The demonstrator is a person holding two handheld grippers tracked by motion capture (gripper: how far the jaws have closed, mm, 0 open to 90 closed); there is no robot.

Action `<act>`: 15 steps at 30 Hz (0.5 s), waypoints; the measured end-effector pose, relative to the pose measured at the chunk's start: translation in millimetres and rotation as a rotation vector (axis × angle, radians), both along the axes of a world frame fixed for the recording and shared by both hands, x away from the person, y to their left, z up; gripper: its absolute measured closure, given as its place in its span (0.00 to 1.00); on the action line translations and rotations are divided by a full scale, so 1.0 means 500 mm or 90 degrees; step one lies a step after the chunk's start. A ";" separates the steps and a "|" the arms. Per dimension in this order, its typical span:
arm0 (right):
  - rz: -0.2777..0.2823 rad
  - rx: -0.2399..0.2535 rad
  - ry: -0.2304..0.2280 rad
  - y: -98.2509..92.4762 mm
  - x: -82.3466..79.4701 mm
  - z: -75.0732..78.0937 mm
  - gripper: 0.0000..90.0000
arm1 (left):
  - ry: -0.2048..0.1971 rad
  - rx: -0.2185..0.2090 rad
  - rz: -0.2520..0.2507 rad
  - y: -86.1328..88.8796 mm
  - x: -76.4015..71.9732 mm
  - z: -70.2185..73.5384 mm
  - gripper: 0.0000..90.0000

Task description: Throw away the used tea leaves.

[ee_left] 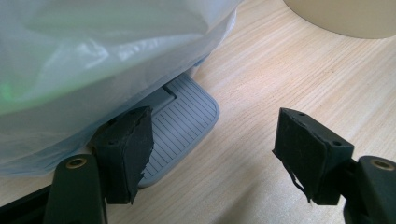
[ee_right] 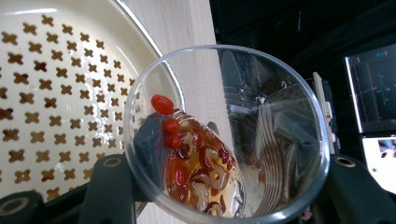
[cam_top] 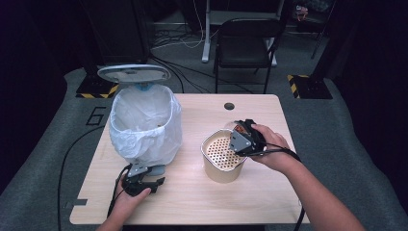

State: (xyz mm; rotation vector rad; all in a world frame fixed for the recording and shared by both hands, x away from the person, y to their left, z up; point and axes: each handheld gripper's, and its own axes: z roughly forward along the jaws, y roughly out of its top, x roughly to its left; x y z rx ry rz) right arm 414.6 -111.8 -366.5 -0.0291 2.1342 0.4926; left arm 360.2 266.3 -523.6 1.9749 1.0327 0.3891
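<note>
- Left gripper [cam_top: 155, 183], lower left of the high view: jaws spread apart, nothing between; one black pad [ee_left: 127, 151] over the grey pedal [ee_left: 184, 126] of the bin [cam_top: 144, 126], contact not clear.
- Right gripper [cam_top: 242, 136], right of centre in the high view: clamped on a clear glass cup [ee_right: 229, 133], tipped on its side, mouth toward the gripper camera.
- Cup contents: red berries and sliced fruit in amber liquid [ee_right: 198, 165], pooled against the lower wall, near the rim.
- Perforated strainer [cam_top: 223, 151] on a beige tub [cam_top: 222, 171], just left of the cup in the high view; cup rim overlaps strainer edge.
- Likely pour direction: leftward in frame, onto the strainer; right hand the nearer.
</note>
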 end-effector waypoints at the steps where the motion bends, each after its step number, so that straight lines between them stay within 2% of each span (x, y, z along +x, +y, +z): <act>1: 0.000 0.000 0.000 0.000 0.000 0.000 0.48 | 0.000 0.000 0.000 0.000 0.000 0.000 0.31; 2: -0.006 -0.004 -0.001 0.001 -0.003 -0.002 0.48 | 0.000 -0.001 0.000 0.000 0.000 0.000 0.31; 4: 0.009 -0.037 -0.024 0.008 -0.008 -0.004 0.48 | 0.001 0.000 0.001 0.000 0.000 0.000 0.31; 6: 0.005 -0.037 -0.024 0.009 -0.010 -0.005 0.48 | 0.002 0.000 0.002 0.000 0.000 0.000 0.31; 7: 0.008 -0.046 -0.032 0.013 -0.012 -0.007 0.48 | 0.000 0.000 0.000 0.000 0.000 0.000 0.31; 8: 0.022 -0.083 -0.056 0.019 -0.014 -0.008 0.48 | 0.000 0.000 0.000 0.000 0.000 0.000 0.31; 10: 0.027 -0.106 -0.073 0.025 -0.018 -0.013 0.48 | 0.000 -0.001 0.000 0.000 0.000 0.000 0.31; 11: 0.027 -0.106 -0.073 0.025 -0.018 -0.013 0.48 | 0.000 -0.001 0.000 0.000 0.000 0.000 0.31; 12: 0.036 -0.133 -0.087 0.031 -0.022 -0.017 0.48 | 0.000 0.000 0.000 0.000 0.000 0.000 0.31; 15: 0.034 -0.148 -0.093 0.035 -0.025 -0.022 0.48 | -0.001 -0.003 0.001 0.000 0.000 -0.001 0.31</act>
